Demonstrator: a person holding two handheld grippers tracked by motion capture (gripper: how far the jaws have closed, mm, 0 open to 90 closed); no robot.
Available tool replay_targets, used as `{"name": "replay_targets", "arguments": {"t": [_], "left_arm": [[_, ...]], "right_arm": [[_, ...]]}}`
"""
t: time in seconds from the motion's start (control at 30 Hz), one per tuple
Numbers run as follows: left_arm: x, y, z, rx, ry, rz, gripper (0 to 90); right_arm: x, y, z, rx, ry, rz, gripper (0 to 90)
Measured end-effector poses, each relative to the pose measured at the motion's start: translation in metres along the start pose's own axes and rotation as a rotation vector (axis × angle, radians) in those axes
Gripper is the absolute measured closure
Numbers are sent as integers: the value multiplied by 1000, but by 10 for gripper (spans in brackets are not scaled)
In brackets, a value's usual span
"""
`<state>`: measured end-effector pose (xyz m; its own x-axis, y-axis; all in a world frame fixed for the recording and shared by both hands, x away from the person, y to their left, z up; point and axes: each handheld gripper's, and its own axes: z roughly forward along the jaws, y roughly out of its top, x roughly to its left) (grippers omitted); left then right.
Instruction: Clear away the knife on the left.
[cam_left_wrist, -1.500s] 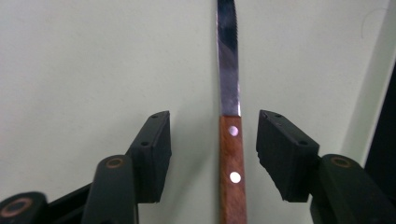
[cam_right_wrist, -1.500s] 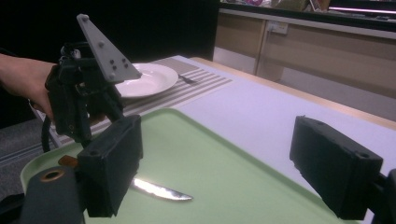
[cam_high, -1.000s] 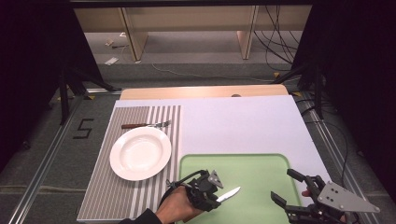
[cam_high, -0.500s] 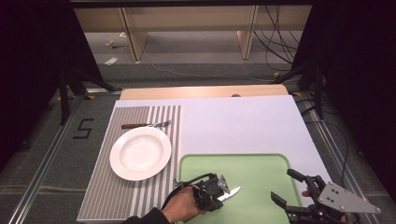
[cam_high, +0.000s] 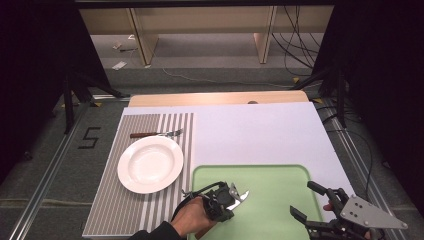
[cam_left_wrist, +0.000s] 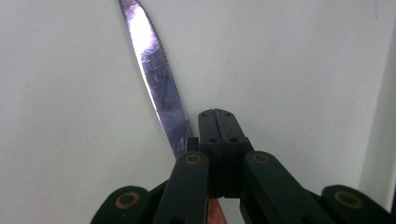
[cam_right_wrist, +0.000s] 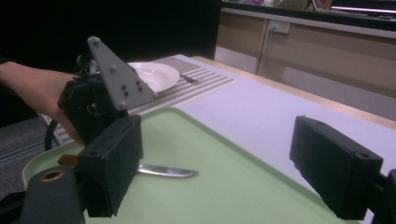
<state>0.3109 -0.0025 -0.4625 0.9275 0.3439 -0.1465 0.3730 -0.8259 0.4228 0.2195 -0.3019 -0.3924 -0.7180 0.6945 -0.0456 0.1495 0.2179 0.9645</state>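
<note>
Tabletop (cam_high: 260, 125), white-covered and the largest item, is carrying everything else. Striped placemat (cam_high: 112, 205) is lying along its left side, and a green tray (cam_high: 280, 185) is sitting at the near edge, just right of the mat. White plate (cam_high: 150, 164) is resting on the placemat, with a wooden-handled fork (cam_high: 156, 134) lying crosswise on the mat just beyond it. Left gripper (cam_high: 231, 196) is hovering low over the near-left part of the tray, held in a hand (cam_high: 190, 217) coming in from the bottom edge; its jaws have just been closing and are now pressing fully together on the knife (cam_left_wrist: 159, 84) at the point where blade meets wooden handle. The knife's serrated blade is sticking out past the jaws, close above the tray surface, tip pointing toward the tray's middle. Right gripper (cam_high: 309, 200) is waiting over the tray's near-right corner, well apart from the knife, its jaws spread wide and gripping nothing.
</note>
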Motion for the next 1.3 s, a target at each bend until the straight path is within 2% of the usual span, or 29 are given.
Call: {"name": "replay_targets", "arguments": {"t": [0.27,0.53,0.83,1.3], "left_arm": [[8,-6,-4,4,12,-36,898],[19,-12,-9,8,2,-71,898],[28,-21,-16,37,9,-90,898],[36,-34,-23,64,-17,-115,897]], "right_arm": [[0,0,0,-1,-1,-2,182],[0,0,0,3,-2,-3,182],[0,0,0,-5,0,-2,182],[0,0,0,-5,1,-3,182]]}}
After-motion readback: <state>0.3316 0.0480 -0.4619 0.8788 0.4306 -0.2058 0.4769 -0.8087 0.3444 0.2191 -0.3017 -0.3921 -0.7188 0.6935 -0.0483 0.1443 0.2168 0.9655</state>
